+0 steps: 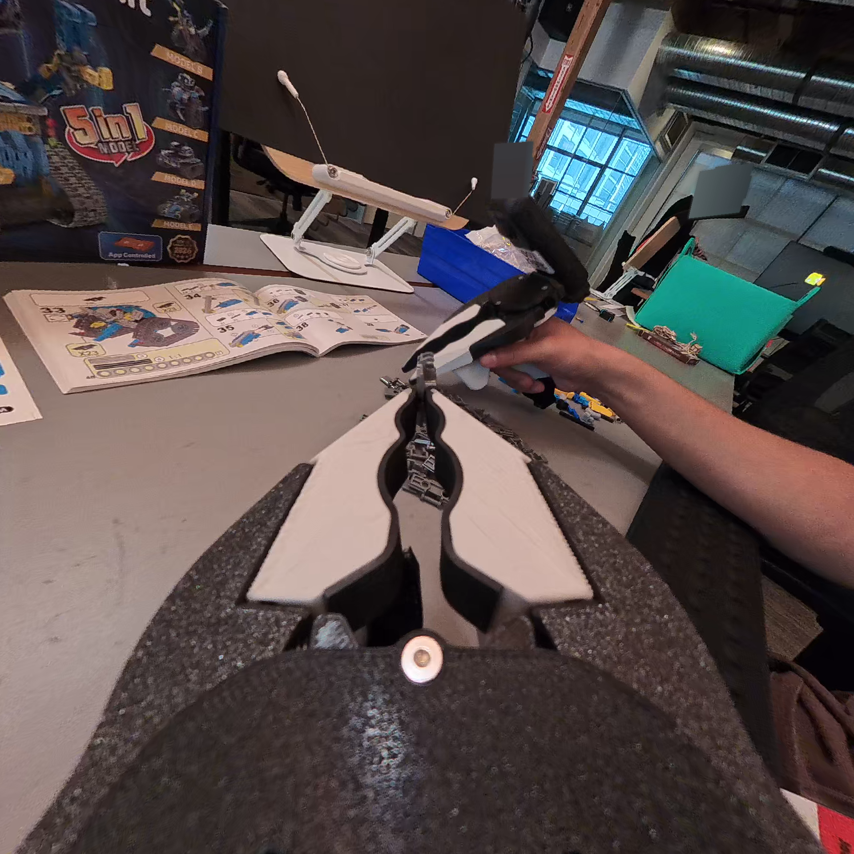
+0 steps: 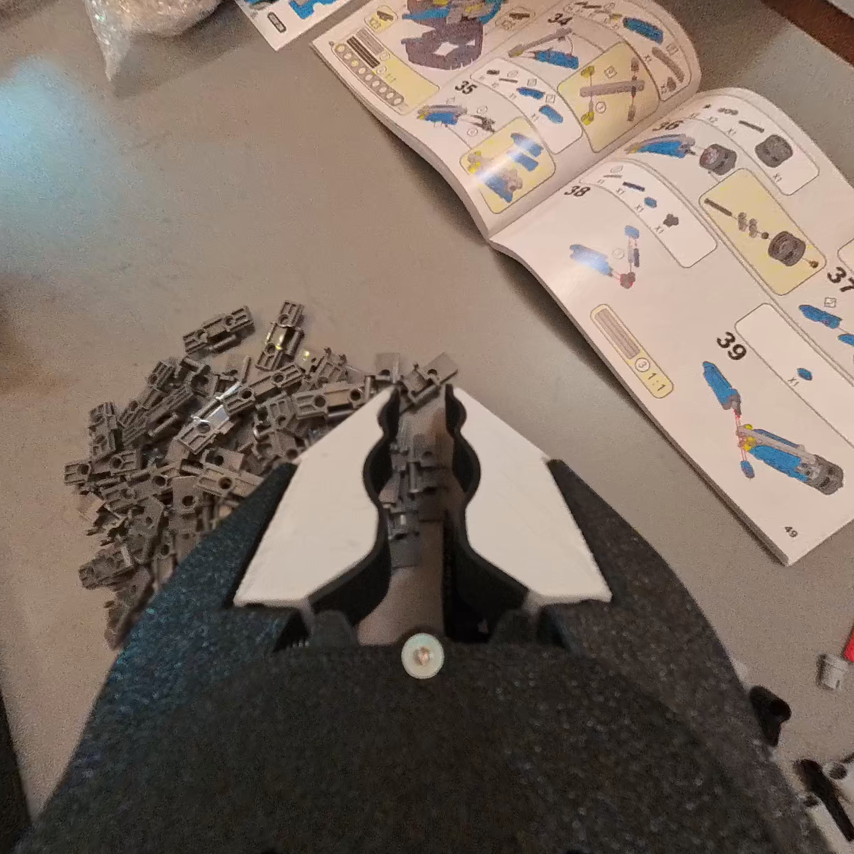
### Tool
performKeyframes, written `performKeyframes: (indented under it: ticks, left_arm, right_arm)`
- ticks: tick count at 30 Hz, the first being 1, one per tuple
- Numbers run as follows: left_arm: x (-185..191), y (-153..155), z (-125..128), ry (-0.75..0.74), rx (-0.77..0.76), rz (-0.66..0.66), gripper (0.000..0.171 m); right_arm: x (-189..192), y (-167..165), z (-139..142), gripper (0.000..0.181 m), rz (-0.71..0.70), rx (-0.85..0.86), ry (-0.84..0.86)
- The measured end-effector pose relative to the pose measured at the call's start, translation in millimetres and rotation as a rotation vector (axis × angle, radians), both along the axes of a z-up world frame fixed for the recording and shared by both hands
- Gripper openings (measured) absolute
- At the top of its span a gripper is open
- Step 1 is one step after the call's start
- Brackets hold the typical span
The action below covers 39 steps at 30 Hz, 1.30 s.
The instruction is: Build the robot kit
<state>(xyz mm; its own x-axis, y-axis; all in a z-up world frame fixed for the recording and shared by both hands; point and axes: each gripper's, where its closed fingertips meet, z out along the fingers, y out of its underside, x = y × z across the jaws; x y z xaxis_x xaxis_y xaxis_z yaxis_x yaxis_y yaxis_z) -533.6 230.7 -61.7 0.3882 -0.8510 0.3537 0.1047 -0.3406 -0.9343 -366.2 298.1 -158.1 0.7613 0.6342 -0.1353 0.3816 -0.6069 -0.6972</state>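
My left gripper [image 1: 419, 393] is nearly shut, with a thin grey track link [image 1: 424, 369] between its tips that sticks up past them. Just beyond it, my right gripper [image 1: 418, 367], held by a hand [image 1: 545, 356], points down at a pile of grey track links [image 1: 490, 427]. In the right wrist view my right gripper [image 2: 421, 390] is shut on a short chain of grey track links [image 2: 413, 471] that runs back between its fingers. The pile [image 2: 185, 439] lies on the grey table to its left and under it. The left gripper does not show in that view.
An open instruction booklet [image 1: 185, 323] lies on the table [image 1: 138, 485]; it also shows in the right wrist view [image 2: 647, 231]. A toy box [image 1: 106, 129], a white stand [image 1: 351, 231] and a blue bin [image 1: 462, 268] stand behind. Blue and yellow parts [image 1: 582, 406] lie under the arm. Some 20 cm of space lies between my two pairs of fingers.
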Motion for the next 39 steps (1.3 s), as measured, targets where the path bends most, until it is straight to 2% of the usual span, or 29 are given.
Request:
performKeyframes:
  ticks: [4, 8, 15, 23, 26, 28, 32, 34, 36, 39]
  left_arm:
    - [-4.1, 3.0, 2.3, -0.017, -0.003, 0.024, 0.003]
    - [-2.9, 3.9, 2.5, -0.025, -0.01, 0.012, 0.003]
    - [3.6, 2.1, 0.8, -0.012, -0.007, -0.014, 0.003]
    - [6.3, 3.1, 0.3, -0.026, -0.031, -0.037, 0.003]
    - [6.0, 1.5, 1.2, -0.025, -0.022, -0.038, 0.003]
    - [4.6, -0.3, 3.5, -0.033, -0.011, -0.037, 0.003]
    - [3.8, -2.3, 7.5, -0.055, -0.004, -0.048, 0.003]
    - [5.0, -3.7, 8.0, -0.059, -0.007, -0.062, 0.003]
    - [6.3, -5.5, 10.0, -0.075, -0.011, -0.08, 0.003]
    - [9.8, -7.0, 12.9, -0.098, -0.025, -0.1, 0.003]
  right_arm:
    - [22.4, -8.8, -1.2, 0.019, 0.032, 0.032, -0.099]
    - [41.0, -23.3, 0.4, 0.018, 0.048, 0.015, -0.018]
    - [34.8, -29.6, -8.1, 0.018, 0.076, -0.004, 0.004]
    - [38.8, -27.7, -12.5, 0.011, 0.087, 0.038, -0.08]
    - [44.5, -24.9, -5.1, 0.011, 0.081, 0.093, -0.111]
    - [43.2, -25.7, 11.9, 0.011, 0.076, 0.152, -0.074]
    - [15.0, -57.2, 63.7, 0.01, 0.148, 0.273, 0.009]
    - [-12.2, -84.2, 74.4, 0.01, 0.221, 0.291, 0.026]
    - [-40.5, -111.1, 71.5, 0.01, 0.289, 0.318, 0.025]
    - [-71.4, -144.9, 47.9, 0.01, 0.372, 0.304, -0.018]
